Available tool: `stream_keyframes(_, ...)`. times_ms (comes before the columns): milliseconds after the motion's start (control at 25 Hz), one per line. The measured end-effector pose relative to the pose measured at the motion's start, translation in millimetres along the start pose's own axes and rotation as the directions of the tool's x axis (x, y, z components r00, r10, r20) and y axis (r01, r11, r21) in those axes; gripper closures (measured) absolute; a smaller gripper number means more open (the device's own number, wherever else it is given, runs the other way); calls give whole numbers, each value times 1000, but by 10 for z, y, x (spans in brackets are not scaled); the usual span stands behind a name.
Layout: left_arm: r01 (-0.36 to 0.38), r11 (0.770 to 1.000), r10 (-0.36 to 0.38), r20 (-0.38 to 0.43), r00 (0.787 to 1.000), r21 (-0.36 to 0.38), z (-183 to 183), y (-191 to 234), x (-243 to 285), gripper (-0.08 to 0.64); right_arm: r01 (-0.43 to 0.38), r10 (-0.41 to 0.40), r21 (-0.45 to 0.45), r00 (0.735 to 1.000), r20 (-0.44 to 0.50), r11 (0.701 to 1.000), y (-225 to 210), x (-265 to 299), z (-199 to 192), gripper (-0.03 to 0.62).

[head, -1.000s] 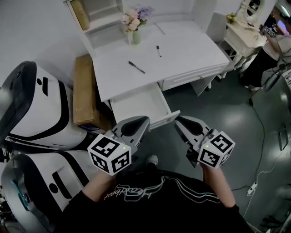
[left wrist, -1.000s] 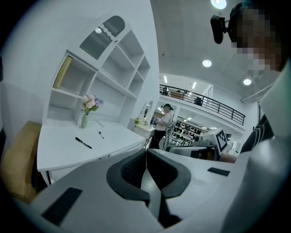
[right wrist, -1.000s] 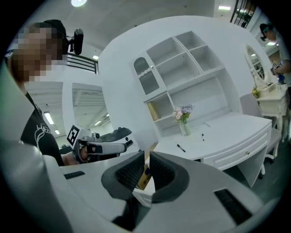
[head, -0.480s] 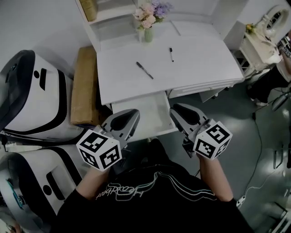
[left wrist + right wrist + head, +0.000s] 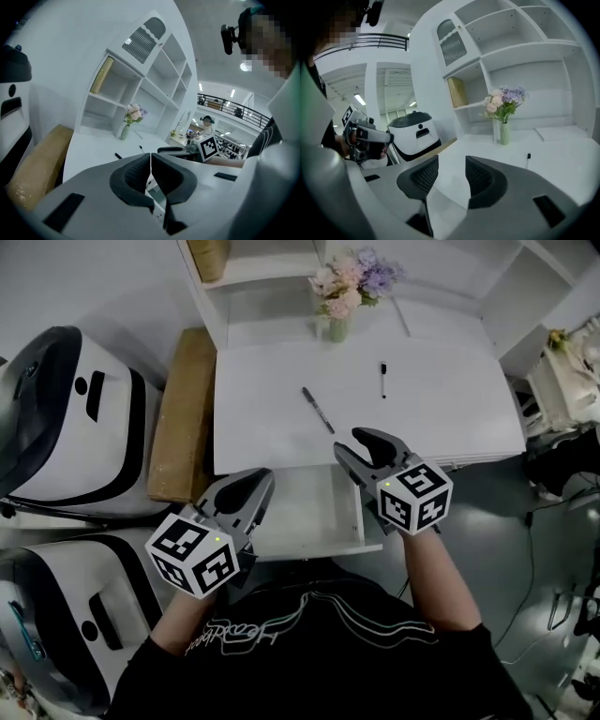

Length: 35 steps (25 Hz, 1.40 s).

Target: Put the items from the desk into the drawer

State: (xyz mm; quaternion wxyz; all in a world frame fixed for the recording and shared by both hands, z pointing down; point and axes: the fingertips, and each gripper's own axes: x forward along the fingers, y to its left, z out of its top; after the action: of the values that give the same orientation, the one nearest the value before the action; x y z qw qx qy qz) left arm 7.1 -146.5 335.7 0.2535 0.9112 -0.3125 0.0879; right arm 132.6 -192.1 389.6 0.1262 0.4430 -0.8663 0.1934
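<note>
Care in the approach seems the main point of this step. Above the white surface point(image 5: 450, 413) and its open drawer point(image 5: 305, 517), which looks empty, the right gripper point(image 5: 359, 442) has just been opening its jaws, with nothing between them. It should probably come down across the middle of the nearer black pen point(image 5: 318, 410). The left gripper point(image 5: 261, 479) is clenched on nothing, near the drawer's left side. Around the surface stand white machines point(image 5: 66, 427), a brown box point(image 5: 183, 413) and shelves point(image 5: 272, 263). At the back are a vase of flowers point(image 5: 338, 326) and a second pen point(image 5: 382, 381).
</note>
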Motion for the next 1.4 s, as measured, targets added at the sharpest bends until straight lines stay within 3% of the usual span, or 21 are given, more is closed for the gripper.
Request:
stream_keyframes(280,-97,994,96,-15,995,-54,-56,452,84,535,17,-33,-91,983,-181,996,-458,793,-381,402)
stream_keyframes(480,-154,984,151,-34,988,-89,-164,669,47,535,32,-70,-128,950,-305,991,-719,1203,-747,407)
stream_keyframes(720,-190,974,185,-50,981,-121,-263,856,-21,535,61,-110,-135,913,-393,989,-903,1407,-1011,456)
stream_keyframes(1000,-239,965,235,-55,971,-110,-311,962,-171,535,93,-142,-135,896,-421,986,-915,1423,-1040,483)
stream_keyframes(1160,-239,964,234,-54,971,-119,-355,951,-266,535,120,-167,-137,892,-421,983,-896,1423,-1047,525)
stream_keyframes(1400,-229,966,225,-39,973,-124,-379,882,-409,535,158,-191,-115,895,-404,981,-826,1266,-1029,528)
